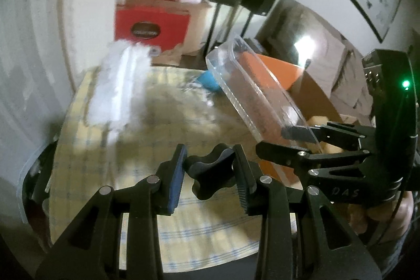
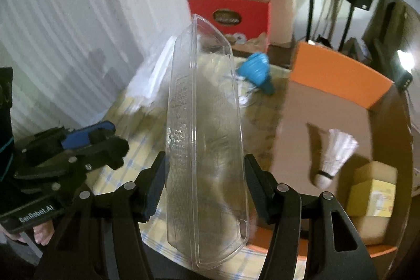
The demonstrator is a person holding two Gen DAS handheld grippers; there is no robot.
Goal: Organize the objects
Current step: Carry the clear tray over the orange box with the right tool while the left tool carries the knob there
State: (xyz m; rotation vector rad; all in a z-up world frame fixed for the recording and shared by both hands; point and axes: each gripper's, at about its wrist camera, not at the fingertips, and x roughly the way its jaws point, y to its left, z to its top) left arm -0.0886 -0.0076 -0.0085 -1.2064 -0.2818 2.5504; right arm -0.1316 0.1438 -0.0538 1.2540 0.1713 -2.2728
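On my left gripper (image 1: 210, 172) the two fingers sit narrow, pinched on a small black lobed plastic knob (image 1: 210, 175) lodged squarely between the pads above the yellow checked tablecloth (image 1: 183, 222), with a white fluffy bundle (image 1: 118, 88) blurred at ten o'clock. My right gripper (image 2: 204, 190) clamps a long clear plastic tray (image 2: 207, 127) that stands up between its fingers, pointing to twelve o'clock. At three o'clock of that tray, a white feather shuttlecock (image 2: 333, 156) lies inside the orange-walled cardboard box (image 2: 338, 75), and a blue ribbed plastic piece (image 2: 258, 70) lies at one o'clock.
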